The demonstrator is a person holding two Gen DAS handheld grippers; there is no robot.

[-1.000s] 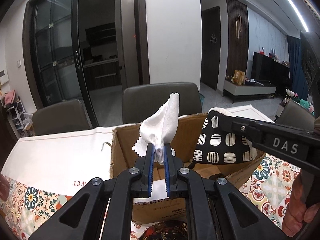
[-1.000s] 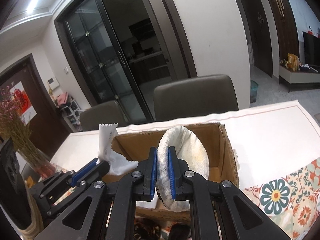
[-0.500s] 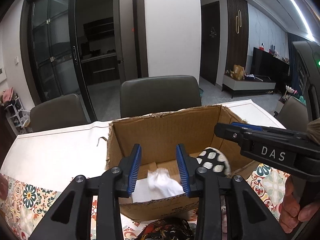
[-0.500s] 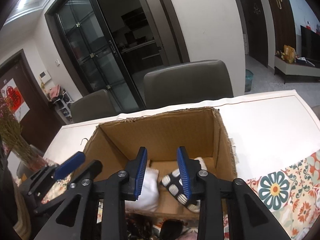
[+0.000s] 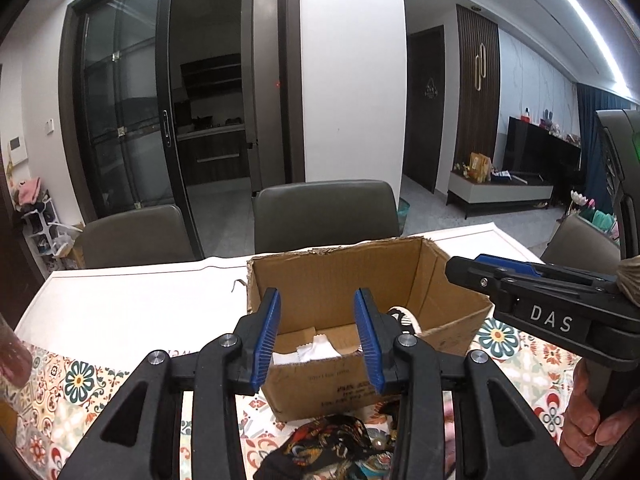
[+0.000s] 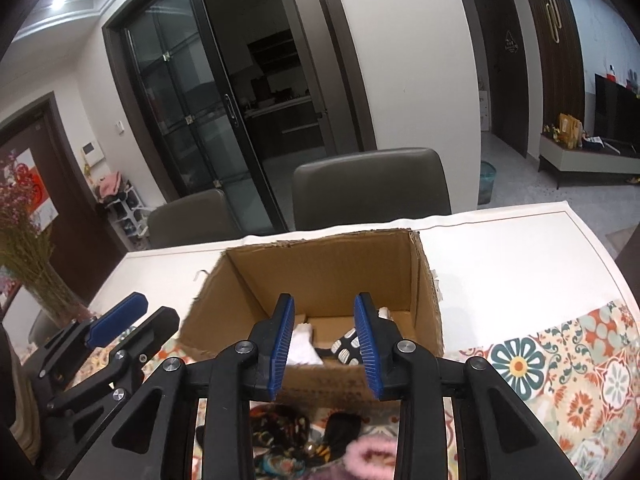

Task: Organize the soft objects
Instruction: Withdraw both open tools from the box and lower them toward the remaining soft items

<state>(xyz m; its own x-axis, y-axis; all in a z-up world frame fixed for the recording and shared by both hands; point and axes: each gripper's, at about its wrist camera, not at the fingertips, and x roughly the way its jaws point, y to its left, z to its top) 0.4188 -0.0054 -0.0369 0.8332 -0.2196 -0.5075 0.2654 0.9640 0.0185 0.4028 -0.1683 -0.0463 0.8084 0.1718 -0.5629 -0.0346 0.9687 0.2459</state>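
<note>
1. Two grippers, both mine, and both empty: my left gripper (image 5: 318,334) has its blue pads parted with only air between them, and my right gripper (image 6: 324,338) stands parted about as wide, gripping nothing.
2. I hold both just short of the near wall of the cardboard box (image 6: 320,268), aimed down into its open top; judging by that, each is clear of what lies inside.
3. Two soft things lie on the box floor: one white cloth (image 5: 316,350) on the left and one black pouch with pale spots (image 6: 348,346) on the right, close together. They sit low, so the walls keep them from sliding off.
4. Nearer me, outside the box on the patterned tablecloth (image 6: 560,372), more wait: one dark patterned fabric (image 5: 328,448) and one pink fluffy item (image 6: 372,456), which I judge are the next to go in. Other small dark pieces beside them I cannot count.
5. Two chairs stand behind the table.
</note>
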